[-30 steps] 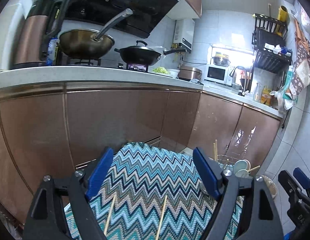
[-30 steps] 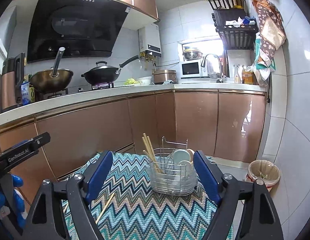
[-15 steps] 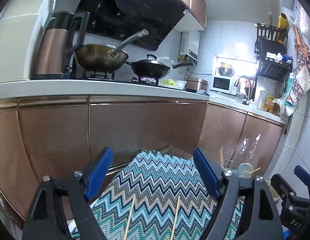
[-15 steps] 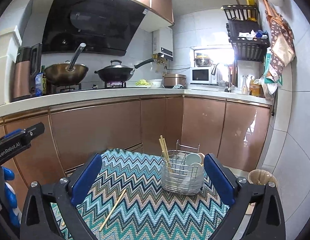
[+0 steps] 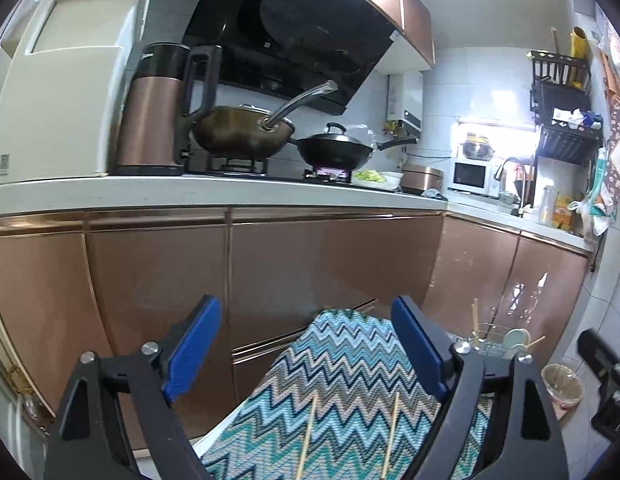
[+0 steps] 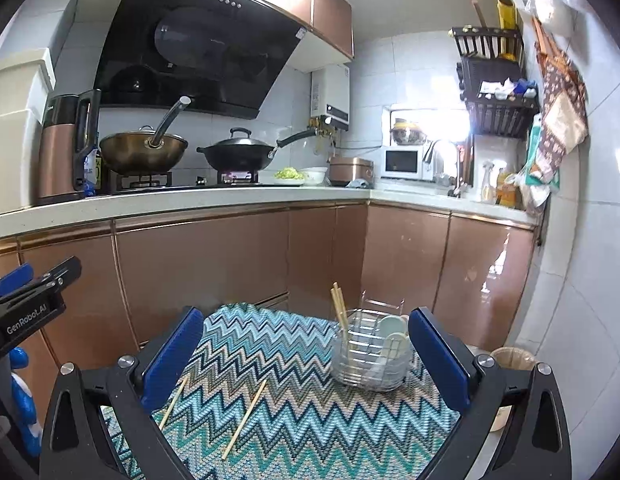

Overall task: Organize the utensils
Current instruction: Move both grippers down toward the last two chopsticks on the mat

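Two loose chopsticks lie on the zigzag-patterned cloth [image 6: 294, 364] that covers the surface: in the right wrist view the left chopstick [image 6: 172, 403] runs partly behind a blue pad, and the right chopstick [image 6: 244, 419] lies just beside it, both slanting the same way and not touching each other. In the left wrist view the same pair shows as the left chopstick [image 5: 307, 436] and the right chopstick [image 5: 391, 435], near the bottom edge between the claw's fingers. On the far right part of the cloth stands a wire utensil basket [image 6: 369, 356], upright. More chopsticks [image 6: 338, 308] lean out of its left side, and pale spoons [image 6: 393, 332] rest in its right side. The basket is well apart from the loose pair.

Left claw [image 5: 306, 352] hangs above the cloth with its blue pads spread wide and nothing between them. Right claw [image 6: 306, 356] is likewise wide open and holds nothing; its right pad overlaps the basket's edge in the picture, but I cannot tell whether they touch.

Beyond the cloth stand copper-coloured cabinet doors [image 6: 206, 268] under a pale countertop [image 6: 190, 196]. On it sit a brass-coloured wok [image 6: 144, 154], a black lidded wok [image 6: 240, 154] and a copper kettle [image 6: 64, 148]. A microwave [image 6: 403, 162] stands by the bright window, and a small bin [image 6: 511, 360] sits on the floor to the right.
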`<state>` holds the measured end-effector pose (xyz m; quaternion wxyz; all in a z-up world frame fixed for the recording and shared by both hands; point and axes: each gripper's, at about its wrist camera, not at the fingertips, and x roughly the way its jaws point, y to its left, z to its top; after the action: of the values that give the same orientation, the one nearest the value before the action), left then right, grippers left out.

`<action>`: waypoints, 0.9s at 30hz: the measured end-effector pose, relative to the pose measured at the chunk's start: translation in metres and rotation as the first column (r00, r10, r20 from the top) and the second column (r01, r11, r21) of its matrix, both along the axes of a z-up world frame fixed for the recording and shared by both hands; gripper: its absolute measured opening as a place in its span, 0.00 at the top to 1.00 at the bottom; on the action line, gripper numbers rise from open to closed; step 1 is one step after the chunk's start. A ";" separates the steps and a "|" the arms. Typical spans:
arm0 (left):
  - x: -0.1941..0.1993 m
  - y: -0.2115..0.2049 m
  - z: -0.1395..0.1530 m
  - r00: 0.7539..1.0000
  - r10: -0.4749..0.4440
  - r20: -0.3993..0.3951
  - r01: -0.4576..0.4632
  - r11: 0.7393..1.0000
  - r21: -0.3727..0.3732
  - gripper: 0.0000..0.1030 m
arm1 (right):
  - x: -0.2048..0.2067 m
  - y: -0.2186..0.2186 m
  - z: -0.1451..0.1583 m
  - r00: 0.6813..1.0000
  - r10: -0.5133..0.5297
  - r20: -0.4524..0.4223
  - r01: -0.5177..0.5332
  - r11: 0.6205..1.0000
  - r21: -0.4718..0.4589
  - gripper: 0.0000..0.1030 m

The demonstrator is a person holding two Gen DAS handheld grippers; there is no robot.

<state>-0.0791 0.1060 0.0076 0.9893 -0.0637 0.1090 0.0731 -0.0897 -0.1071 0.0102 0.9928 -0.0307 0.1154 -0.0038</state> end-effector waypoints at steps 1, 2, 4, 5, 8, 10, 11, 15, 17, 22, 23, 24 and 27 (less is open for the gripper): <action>-0.002 0.002 0.000 1.000 0.009 0.000 -0.009 1.000 0.003 0.15 | -0.002 0.001 0.001 1.000 0.000 0.004 0.000 1.000 -0.004 0.00; -0.004 0.005 0.001 1.000 0.020 0.002 -0.020 1.000 0.006 0.14 | -0.005 0.003 0.003 1.000 -0.003 0.009 0.003 1.000 -0.009 0.00; -0.008 0.010 0.001 1.000 0.031 0.004 -0.031 1.000 0.006 0.13 | -0.011 0.007 0.005 1.000 -0.020 0.017 0.020 0.999 -0.026 0.00; -0.010 0.013 0.001 0.999 0.033 0.006 -0.033 0.999 0.003 0.13 | -0.012 0.009 0.006 1.000 -0.021 0.022 0.022 0.999 -0.033 0.00; -0.016 0.019 0.003 0.999 0.043 0.016 -0.043 0.999 -0.001 0.12 | -0.019 0.012 0.008 0.999 -0.028 0.040 0.029 0.999 -0.042 0.00; -0.020 0.022 0.004 0.999 0.049 0.024 -0.049 0.999 -0.002 0.12 | -0.023 0.014 0.010 0.998 -0.030 0.054 0.033 0.998 -0.053 0.00; -0.021 0.023 0.004 0.998 0.049 0.026 -0.049 0.999 -0.003 0.12 | -0.024 0.014 0.012 0.998 -0.028 0.060 0.031 0.998 -0.054 0.00; -0.021 0.027 0.003 0.998 0.049 0.026 -0.049 0.999 -0.010 0.12 | -0.025 0.016 0.014 0.997 -0.017 0.069 0.021 0.998 -0.056 0.00; -0.018 0.028 0.000 0.999 0.047 0.016 -0.047 0.999 -0.014 0.12 | -0.025 0.016 0.013 0.998 -0.015 0.064 0.019 0.998 -0.055 0.00; -0.003 0.028 -0.011 0.999 0.034 -0.031 -0.034 0.999 -0.023 0.12 | -0.012 0.014 0.008 1.000 -0.009 0.026 0.010 0.999 -0.050 0.00; -0.001 0.028 -0.013 0.999 0.032 -0.041 -0.033 0.999 -0.024 0.12 | -0.009 0.012 0.005 1.000 -0.005 0.015 0.006 0.999 -0.045 0.00; 0.003 0.028 -0.017 0.998 0.030 -0.054 -0.032 0.999 -0.025 0.12 | -0.005 0.010 0.004 1.000 -0.002 0.004 0.002 0.999 -0.040 0.00; 0.015 0.027 -0.027 0.995 0.030 -0.091 -0.032 0.999 -0.023 0.12 | 0.008 0.006 -0.005 0.999 0.015 -0.039 -0.016 1.000 -0.017 0.00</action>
<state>-0.0646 0.1328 -0.0194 0.9813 -0.0739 0.1535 0.0899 -0.0817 -0.1008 0.0052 0.9901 -0.0401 0.1342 0.0034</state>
